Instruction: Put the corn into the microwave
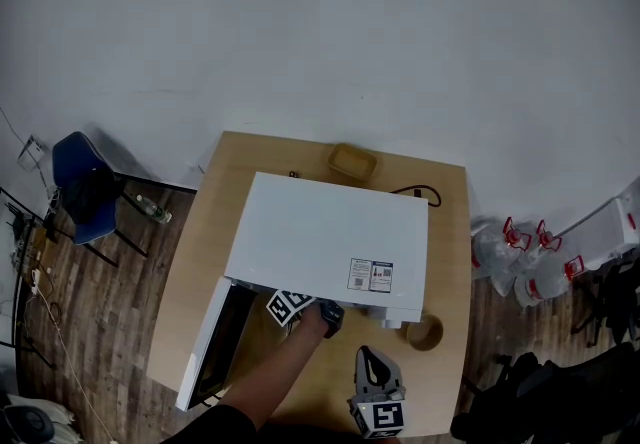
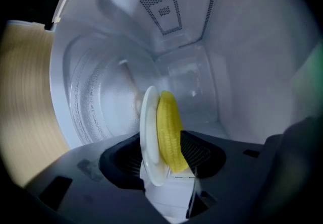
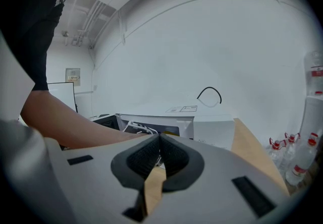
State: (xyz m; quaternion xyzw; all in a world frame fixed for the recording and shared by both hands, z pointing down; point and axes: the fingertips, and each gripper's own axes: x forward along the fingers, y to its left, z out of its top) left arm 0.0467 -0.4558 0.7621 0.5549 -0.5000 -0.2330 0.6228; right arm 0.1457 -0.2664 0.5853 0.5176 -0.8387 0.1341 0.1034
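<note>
In the left gripper view a yellow corn cob [image 2: 169, 127] lies against a small white plate [image 2: 148, 127], seen edge-on inside the white microwave cavity [image 2: 192, 66]. My left gripper [image 2: 161, 153] is rolled on its side, with plate and corn between its jaws; the jaws stand apart and the left pad shows a gap to the plate. From the head view my left gripper [image 1: 325, 315] reaches into the microwave [image 1: 330, 237], tips hidden. Held in front of the microwave, my right gripper [image 3: 159, 140] is shut and empty, its place in the head view [image 1: 372, 360] at the table's near edge.
The microwave door [image 1: 212, 344] hangs open at the left. A glass turntable [image 2: 91, 97] shows in the cavity. On the wooden table [image 1: 190, 272] sit a wooden bowl [image 1: 352, 162] behind the microwave and a round wooden piece [image 1: 424, 333]. A blue chair [image 1: 85, 187] and water bottles [image 1: 520, 267] flank the table.
</note>
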